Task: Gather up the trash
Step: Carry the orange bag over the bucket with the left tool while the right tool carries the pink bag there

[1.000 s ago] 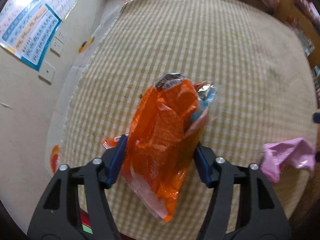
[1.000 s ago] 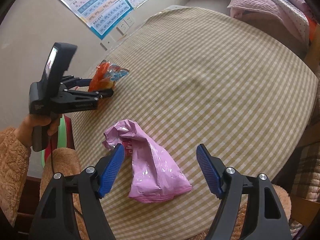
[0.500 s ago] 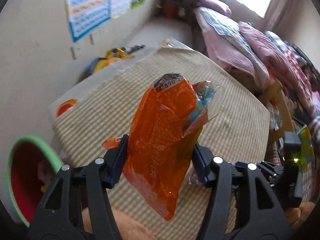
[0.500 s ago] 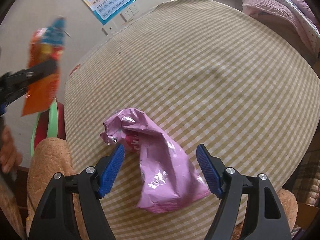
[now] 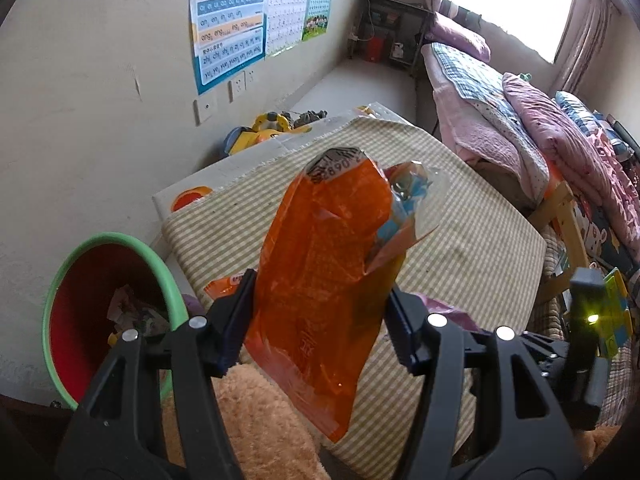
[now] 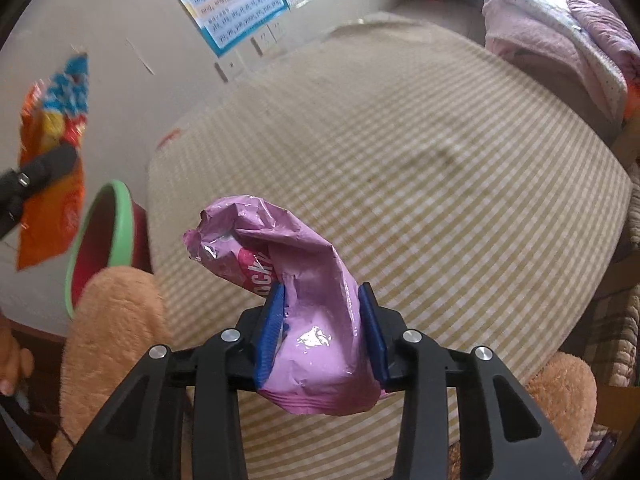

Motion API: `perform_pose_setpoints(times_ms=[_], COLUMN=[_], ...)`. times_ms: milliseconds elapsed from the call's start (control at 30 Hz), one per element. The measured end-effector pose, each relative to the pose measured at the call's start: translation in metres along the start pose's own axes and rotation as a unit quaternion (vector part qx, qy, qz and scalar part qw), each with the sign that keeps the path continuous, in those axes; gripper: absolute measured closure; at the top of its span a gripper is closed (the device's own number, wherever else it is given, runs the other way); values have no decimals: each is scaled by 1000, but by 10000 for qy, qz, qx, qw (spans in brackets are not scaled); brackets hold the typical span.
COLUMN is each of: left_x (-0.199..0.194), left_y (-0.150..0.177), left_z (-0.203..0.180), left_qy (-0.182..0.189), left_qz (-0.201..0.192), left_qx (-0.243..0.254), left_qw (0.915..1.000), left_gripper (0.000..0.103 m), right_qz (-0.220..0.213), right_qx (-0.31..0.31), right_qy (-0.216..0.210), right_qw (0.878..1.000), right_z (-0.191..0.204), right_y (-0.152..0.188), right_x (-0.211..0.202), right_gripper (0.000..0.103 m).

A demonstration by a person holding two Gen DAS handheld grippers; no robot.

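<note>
While my left tool [image 5: 320, 326] is gripping the crinkled orange plastic wrapper [image 5: 328, 280], my right tool [image 6: 322, 330] is closing on the crumpled pink foil bag [image 6: 304, 300], squeezing gently to avoid slippage.

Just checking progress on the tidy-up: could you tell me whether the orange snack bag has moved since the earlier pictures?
Yes. The orange snack bag, clamped in the left hand-held gripper, has lifted off the checked tablecloth toward the green-rimmed bin.

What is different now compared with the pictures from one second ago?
The left gripper lifted the orange wrapper off the table toward the bin. The right gripper has just closed on the pink bag. The left grip is unchanged.
</note>
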State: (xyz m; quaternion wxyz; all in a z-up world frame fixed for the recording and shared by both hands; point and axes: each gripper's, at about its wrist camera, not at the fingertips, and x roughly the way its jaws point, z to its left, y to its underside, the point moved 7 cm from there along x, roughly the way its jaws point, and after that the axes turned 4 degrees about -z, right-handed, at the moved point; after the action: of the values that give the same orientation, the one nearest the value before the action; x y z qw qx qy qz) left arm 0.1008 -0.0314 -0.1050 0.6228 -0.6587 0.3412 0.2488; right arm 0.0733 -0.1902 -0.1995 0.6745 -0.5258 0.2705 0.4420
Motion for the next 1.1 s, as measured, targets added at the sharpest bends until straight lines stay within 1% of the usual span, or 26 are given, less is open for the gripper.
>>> perform_pose_setpoints(times_ms=[200, 433, 600, 667, 733, 867, 1100], left_x=[-8, -14, -21, -25, -30, -38, -44], left_y=[0, 4, 2, 2, 2, 7, 18], left_z=[7, 20, 37, 50, 63, 91, 134], left_qy=[-48, -128, -329, -558, -712, -931, -1187], left_qz=[-107, -181, -289, -352, -405, -432, -394], left_qx=[-28, -117, -214, -213, -245, -436, -795], left_qw=[9999, 9997, 9988, 9976, 9963, 9938, 9890], left_gripper=[45, 45, 45, 45, 45, 45, 45], right_qz=[-455, -769, -871, -908, -920, -898, -816], right_qx=[79, 52, -89, -183, -267, -483, -874], right_qy=[-127, -289, -460, -536, -598, -730, -803], right_qw=[9989, 9966, 9951, 9943, 9936, 9921, 9896], right_z=[11, 41, 70, 83, 94, 123, 165], right_y=[-20, -36, -50, -54, -57, -62, -64], right_x=[-39, -67, -74, -75, -74, -70, -58], right_gripper=[66, 66, 66, 66, 66, 66, 66])
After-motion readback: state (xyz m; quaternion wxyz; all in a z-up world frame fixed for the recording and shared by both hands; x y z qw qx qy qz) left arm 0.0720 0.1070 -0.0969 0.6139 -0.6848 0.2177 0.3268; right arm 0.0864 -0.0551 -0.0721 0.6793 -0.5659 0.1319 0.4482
